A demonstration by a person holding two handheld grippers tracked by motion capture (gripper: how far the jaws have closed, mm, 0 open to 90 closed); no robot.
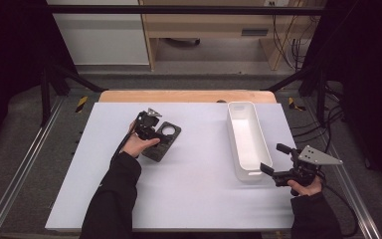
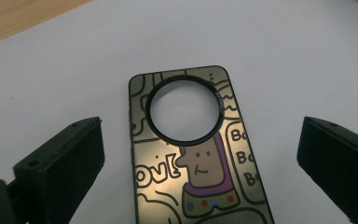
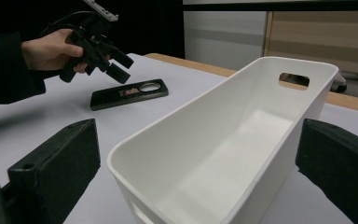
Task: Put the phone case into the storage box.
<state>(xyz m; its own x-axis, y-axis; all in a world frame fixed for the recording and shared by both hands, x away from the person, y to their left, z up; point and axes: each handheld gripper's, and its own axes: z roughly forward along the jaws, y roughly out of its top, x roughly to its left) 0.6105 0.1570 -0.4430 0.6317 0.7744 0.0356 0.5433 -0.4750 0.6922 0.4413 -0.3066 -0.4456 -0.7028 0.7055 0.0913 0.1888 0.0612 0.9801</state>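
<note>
The left gripper (image 2: 193, 154) has its jaws spread wide, one on each side of the phone case (image 2: 198, 154), poised above it but not touching; the case lies flat on the white table (image 1: 189, 189), its round camera opening facing up; the right gripper (image 1: 274, 159) waits with jaws likewise apart at the near end of the white bin (image 1: 246, 139), which holds nothing; judging by this, the grasp is not yet made, and lifting and any transfer remain.

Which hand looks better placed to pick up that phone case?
Probably the left. The left gripper hangs open right above the phone case, jaws either side. The right gripper is open by the white bin, far away.
</note>
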